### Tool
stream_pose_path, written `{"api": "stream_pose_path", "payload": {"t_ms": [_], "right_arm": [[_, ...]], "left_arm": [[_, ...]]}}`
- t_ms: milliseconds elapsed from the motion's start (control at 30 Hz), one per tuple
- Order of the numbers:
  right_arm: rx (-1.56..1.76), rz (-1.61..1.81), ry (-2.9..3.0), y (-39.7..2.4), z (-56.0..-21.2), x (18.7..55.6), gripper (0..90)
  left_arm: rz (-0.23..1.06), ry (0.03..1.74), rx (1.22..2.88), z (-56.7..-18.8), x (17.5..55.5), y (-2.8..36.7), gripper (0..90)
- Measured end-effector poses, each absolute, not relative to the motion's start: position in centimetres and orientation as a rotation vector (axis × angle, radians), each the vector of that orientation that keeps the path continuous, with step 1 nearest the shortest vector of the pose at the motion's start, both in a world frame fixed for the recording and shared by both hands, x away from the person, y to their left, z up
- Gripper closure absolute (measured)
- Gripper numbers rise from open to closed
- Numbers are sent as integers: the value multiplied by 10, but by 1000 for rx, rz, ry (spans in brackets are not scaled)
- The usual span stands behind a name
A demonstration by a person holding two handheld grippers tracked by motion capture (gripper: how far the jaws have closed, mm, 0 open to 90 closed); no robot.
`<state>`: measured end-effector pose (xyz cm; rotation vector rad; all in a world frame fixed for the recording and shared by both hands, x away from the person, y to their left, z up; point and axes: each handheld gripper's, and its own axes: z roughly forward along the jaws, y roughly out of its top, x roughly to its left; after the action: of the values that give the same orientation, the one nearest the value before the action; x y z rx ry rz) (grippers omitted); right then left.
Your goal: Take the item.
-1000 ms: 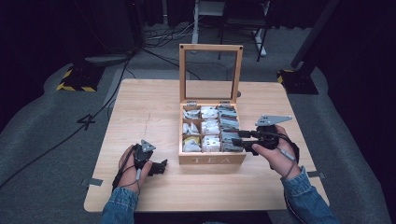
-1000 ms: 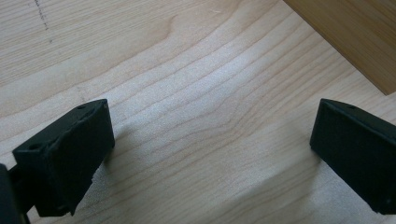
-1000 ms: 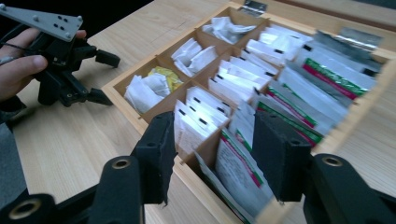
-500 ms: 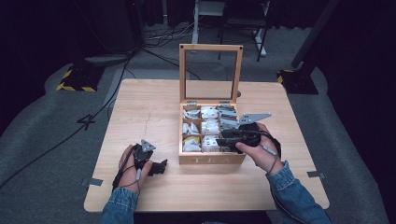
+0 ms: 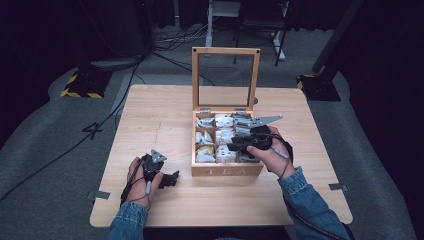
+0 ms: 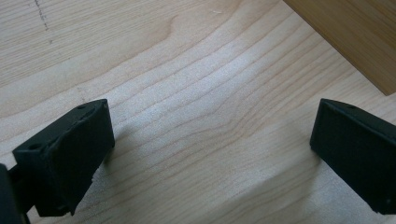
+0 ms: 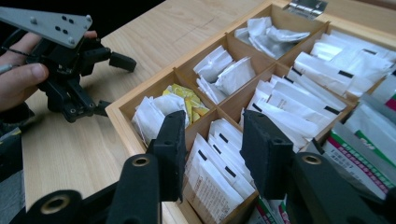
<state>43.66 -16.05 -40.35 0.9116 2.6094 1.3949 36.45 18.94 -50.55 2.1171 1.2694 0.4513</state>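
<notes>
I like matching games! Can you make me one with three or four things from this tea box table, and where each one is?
Things:
1. yellow packets
2. lid
3. left tongs
4. right tongs

Places:
A. standing upright at the back of the tea box
B. resting on the bare table, left of the box
C. in a front corner compartment, beside white packets
D. hanging over the white packets in the box

Pairs: 1-C, 2-A, 3-B, 4-D

The box [image 5: 227,170] reads "TEA" on its front wall, just beside the right hand-held gripper [image 5: 235,146]. Print on the packets [image 7: 219,154] is too small to read.
</notes>
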Motion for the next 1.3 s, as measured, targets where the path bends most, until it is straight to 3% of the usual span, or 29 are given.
{"api": "stream_pose_path", "payload": {"t_ms": [900, 1300], "right_arm": [[830, 1179, 2752, -140, -430, 435, 698], [777, 1115, 2801, -140, -424, 430, 758]], "left_arm": [[449, 1261, 2118, -506, 365, 190, 3], [449, 1262, 2118, -506, 365, 190, 3]]}}
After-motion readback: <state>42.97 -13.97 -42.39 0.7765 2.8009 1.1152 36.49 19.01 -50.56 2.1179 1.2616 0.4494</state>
